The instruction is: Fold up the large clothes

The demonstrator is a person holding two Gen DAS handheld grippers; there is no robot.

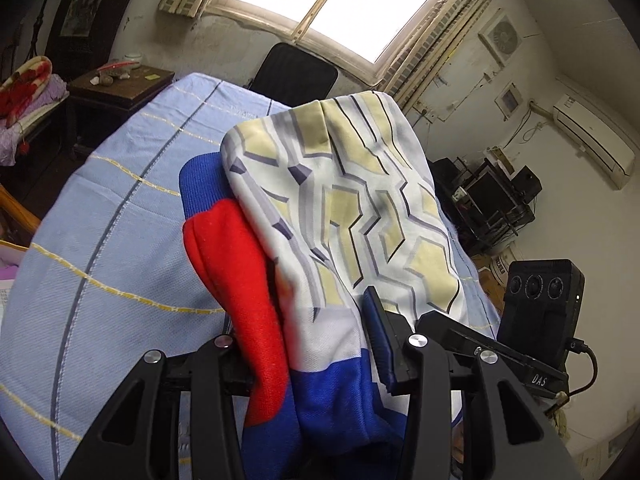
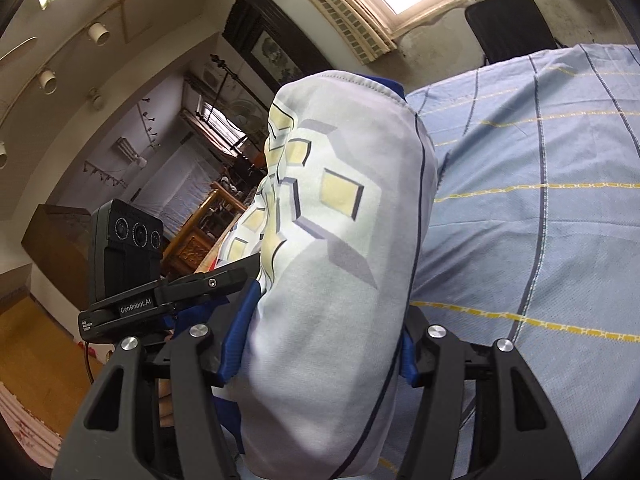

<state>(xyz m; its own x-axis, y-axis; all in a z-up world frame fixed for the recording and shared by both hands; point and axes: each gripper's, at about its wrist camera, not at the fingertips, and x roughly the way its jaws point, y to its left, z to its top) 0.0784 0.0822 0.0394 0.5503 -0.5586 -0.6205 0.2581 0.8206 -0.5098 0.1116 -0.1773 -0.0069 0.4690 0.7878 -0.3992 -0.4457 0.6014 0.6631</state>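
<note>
- The garment (image 1: 344,184), a large piece printed with yellow and grey geometric shapes on white, with red and blue panels, is bunched thick between the fingers of both grippers and stands up ahead of each pair, above the bed.
- The left gripper (image 1: 316,344) is clamped on a wad of it: red fabric bulges against the left-hand finger, blue and white fill the gap, and the right-hand pad presses on the printed layer. The jaws stand partly apart only because the bundle is thick.
- The right gripper (image 2: 316,356) grips likewise; pale printed cloth fills the whole space between its blue pads, which bite in on both sides.
- Judging by the two holds, the person has taken two spots on the garment to lift it clear and spread or turn it; it looks early in the fold, since the cloth is still a lump.
- Beyond and beneath the fingers lies the blue bedsheet (image 1: 120,208) with dark and yellow stripes, bare where it shows, so laying the garment out there looks unobstructed.
- Past the fingertips a black chair (image 1: 294,76) stands at the bed's far edge under the window (image 1: 340,4); a dark side table (image 1: 116,92) sits to the left.
- The raised cloth itself hides most of what lies straight ahead of the fingers.
</note>
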